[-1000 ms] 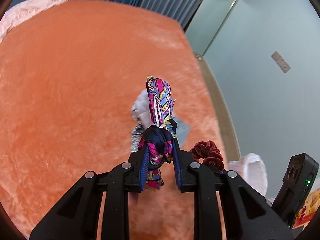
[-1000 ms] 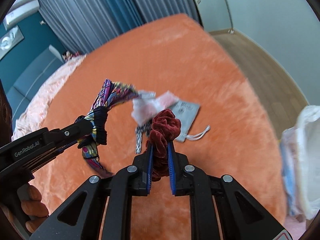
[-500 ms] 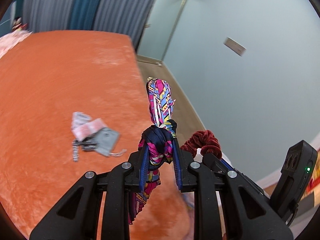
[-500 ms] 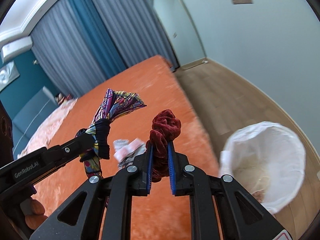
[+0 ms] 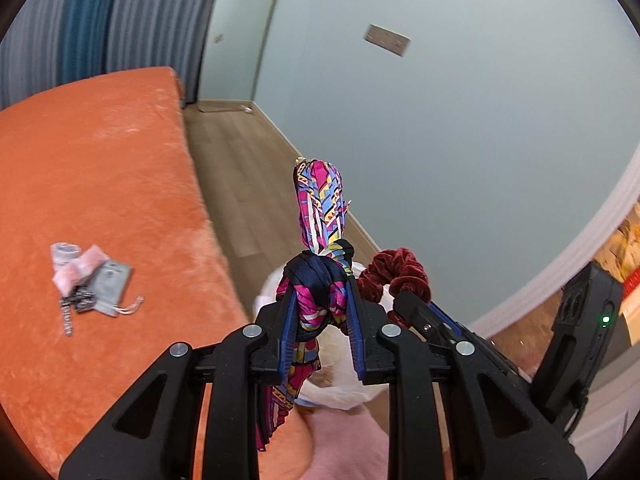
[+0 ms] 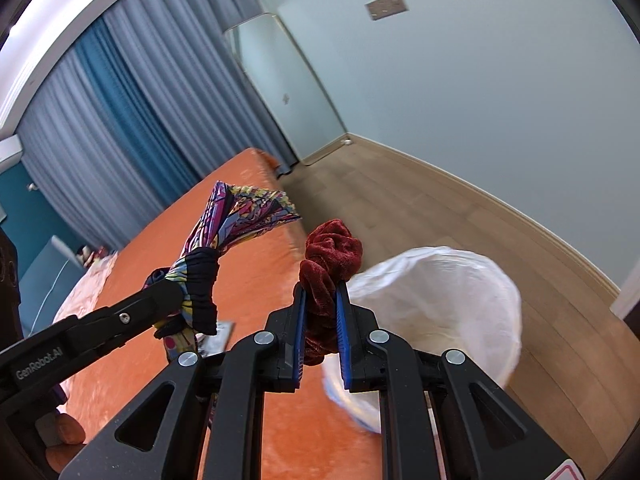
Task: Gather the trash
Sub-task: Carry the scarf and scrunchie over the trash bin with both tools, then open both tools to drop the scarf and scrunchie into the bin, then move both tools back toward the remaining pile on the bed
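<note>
My left gripper is shut on a multicoloured patterned cloth band, which stands up from the jaws; it also shows in the right wrist view. My right gripper is shut on a dark red velvet scrunchie, also in the left wrist view. A bin lined with a white bag stands on the floor beside the bed, just right of and below the right gripper. Both grippers are held side by side above the bed's edge. In the left wrist view the bin is mostly hidden behind the fingers.
An orange plush bedspread covers the bed. On it lie a grey drawstring pouch, a pink and white wrapper and a small patterned strip. Wooden floor, pale wall and grey-blue curtains surround the bed.
Both grippers have swung right, away from the bed's middle toward its edge, still holding their items. The white-lined bin has come closer under the right gripper. The items left on the bed have fallen behind to the left.
</note>
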Tool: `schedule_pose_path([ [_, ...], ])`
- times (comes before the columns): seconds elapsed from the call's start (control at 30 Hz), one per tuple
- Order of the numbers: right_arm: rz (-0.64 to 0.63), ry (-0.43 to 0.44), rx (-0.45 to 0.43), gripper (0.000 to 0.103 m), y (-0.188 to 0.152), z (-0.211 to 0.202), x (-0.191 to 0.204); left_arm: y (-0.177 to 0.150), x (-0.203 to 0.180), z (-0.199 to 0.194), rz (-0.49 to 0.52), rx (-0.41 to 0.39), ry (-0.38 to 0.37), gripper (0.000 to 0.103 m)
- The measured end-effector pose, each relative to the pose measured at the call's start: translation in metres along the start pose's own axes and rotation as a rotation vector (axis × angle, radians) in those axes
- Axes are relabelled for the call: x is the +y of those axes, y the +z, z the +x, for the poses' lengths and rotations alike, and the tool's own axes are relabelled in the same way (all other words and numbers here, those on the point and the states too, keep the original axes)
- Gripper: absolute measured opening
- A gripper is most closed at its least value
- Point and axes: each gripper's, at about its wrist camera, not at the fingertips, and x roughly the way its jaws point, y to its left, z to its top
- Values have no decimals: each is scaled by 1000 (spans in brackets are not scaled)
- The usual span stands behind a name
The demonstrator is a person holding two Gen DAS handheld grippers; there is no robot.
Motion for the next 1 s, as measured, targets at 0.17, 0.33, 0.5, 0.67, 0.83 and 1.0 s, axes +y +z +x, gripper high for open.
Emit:
schedule_pose_path([
  [0.17,36,-29,3,13,-4,1,-21,-4,-15,19,22,32,-19,23],
  [0.33,55,-50,9,14,-9,5,-30,-7,-20,36,24,63,-42,27],
  [0.5,67,-79,15,20,-13,8,-40,-7,-19,48,9,67,-11,42],
  [0.67,67,-85,30,20,-16,7,-45,-10,-13,47,-1,70,13,44],
  [0.83,62,-84,38,20,-14,9,-47,-12,-9,38,4,59,29,45],
  [1.0,35,-83,46,30,-10,10,-41,-12,1,25,-14,41,44,46],
])
